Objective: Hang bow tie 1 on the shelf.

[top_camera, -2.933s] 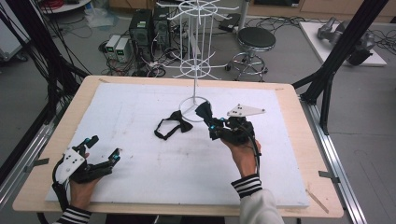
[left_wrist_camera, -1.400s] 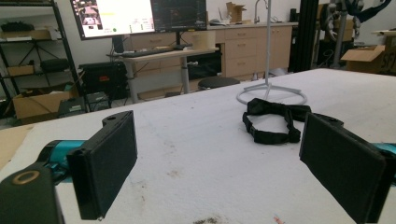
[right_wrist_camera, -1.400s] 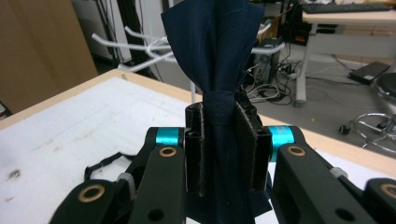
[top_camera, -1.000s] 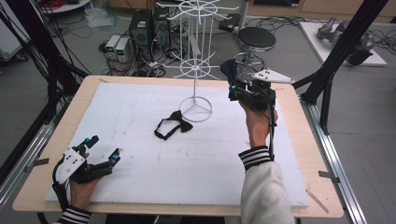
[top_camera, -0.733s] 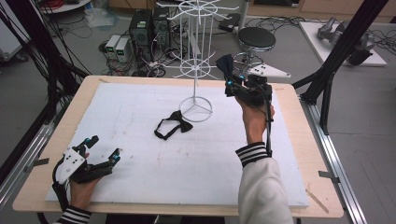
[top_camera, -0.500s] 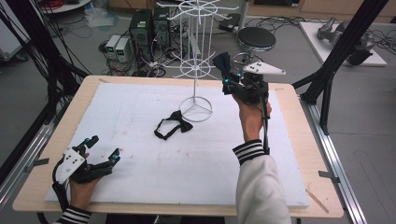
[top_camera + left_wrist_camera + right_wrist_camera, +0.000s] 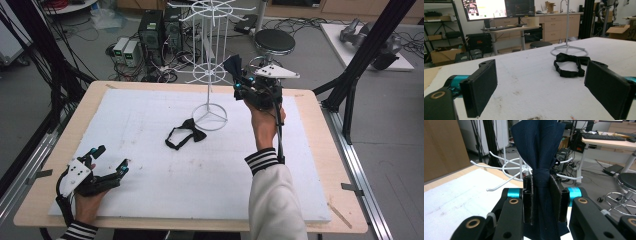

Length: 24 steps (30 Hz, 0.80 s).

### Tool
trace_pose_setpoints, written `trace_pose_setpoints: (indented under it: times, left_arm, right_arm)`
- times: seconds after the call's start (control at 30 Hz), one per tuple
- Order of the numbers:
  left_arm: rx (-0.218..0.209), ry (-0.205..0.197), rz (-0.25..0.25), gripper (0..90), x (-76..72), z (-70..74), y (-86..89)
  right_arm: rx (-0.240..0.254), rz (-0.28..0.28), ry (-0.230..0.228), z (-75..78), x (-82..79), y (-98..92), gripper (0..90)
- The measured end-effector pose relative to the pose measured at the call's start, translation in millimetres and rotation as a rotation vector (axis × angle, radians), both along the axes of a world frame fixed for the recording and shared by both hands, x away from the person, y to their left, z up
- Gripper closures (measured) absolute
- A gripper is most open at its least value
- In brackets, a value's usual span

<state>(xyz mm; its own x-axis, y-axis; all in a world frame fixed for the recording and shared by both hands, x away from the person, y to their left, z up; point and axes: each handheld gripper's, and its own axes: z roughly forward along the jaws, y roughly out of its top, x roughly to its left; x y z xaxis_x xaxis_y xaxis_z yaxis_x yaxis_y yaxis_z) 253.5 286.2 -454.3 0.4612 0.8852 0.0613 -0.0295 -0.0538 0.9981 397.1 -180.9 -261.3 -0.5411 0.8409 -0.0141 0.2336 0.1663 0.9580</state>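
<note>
The right hand-held gripper (image 7: pixel 541 195) pinches a navy bow tie (image 7: pixel 537 150) beside the white wire rack (image 7: pixel 209 75); the left hand-held gripper (image 7: pixel 541 87) rests spread wide, with a black bow tie (image 7: pixel 571 63) ahead.

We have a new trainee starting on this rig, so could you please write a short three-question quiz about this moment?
1. True or false: the right gripper is shut on a navy bow tie.
2. Where does the black bow tie lie?
A. hanging on a hook of the rack
B. flat on the white board, beside the rack's ring base
C. between the left gripper's jaws
3. Fill in: the left gripper rests near the front left of the white board with its jaws ____.

Key:
1. True; the jaws pinch the tie at its knot, close to the white wire rack.
2. B
3. open
</note>
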Motion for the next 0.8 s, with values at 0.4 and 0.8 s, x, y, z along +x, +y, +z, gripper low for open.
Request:
trace_pose_setpoints:
  times: [0.4, 0.8]
  left_arm:
    - [0.0, -0.002, 0.001, 11.5, 0.1, 0.0, 0.2]
    - [0.002, -0.002, 0.0, 11.5, 0.1, 0.1, 0.7]
  right_arm:
    - [-0.014, 0.012, 0.009, -3.8, 5.9, 9.5, 74.6]
    - [-0.015, 0.031, 0.016, -7.3, 14.3, 24.8, 74.7]
